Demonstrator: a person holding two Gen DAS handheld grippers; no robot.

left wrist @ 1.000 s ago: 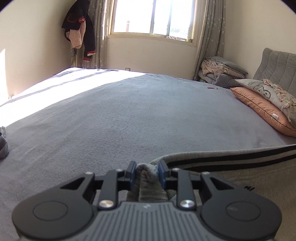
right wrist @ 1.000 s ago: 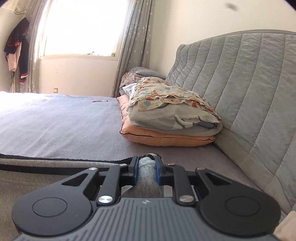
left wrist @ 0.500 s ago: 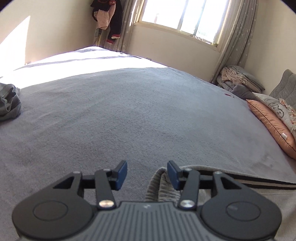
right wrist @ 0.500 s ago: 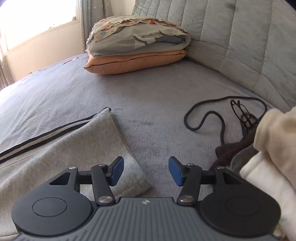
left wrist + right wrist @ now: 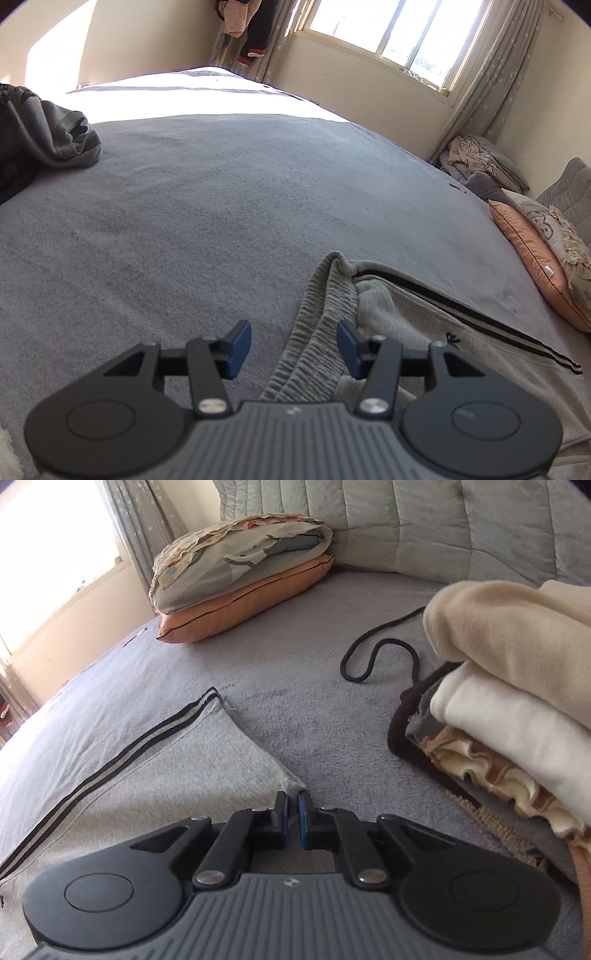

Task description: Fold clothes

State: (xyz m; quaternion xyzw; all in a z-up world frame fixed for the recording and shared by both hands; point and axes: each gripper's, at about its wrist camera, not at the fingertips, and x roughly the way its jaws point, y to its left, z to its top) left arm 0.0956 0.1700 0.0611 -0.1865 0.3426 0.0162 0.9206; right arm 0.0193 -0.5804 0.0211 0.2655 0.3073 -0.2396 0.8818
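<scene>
Grey trousers (image 5: 406,317) with black side stripes lie flat on the grey bed cover (image 5: 221,206). My left gripper (image 5: 294,349) hovers over the ribbed waistband (image 5: 317,332); its jaws are opening, the waistband lies between them and the pads do not press it. In the right wrist view a trouser leg (image 5: 166,760) ends in a hem whose near corner runs in between the tips of my right gripper (image 5: 292,805), which is shut on that corner, low over the bed.
A stack of folded cream and brown clothes (image 5: 517,686) stands to the right, with a black cord (image 5: 380,653) beside it. Pillows (image 5: 240,583) lie against the quilted headboard (image 5: 443,524). A crumpled grey garment (image 5: 48,129) sits at the far left.
Both grippers let go of the bunched trousers and opened. The left one swung left and stays open over the waistband. The right one dropped and shut on the hem corner.
</scene>
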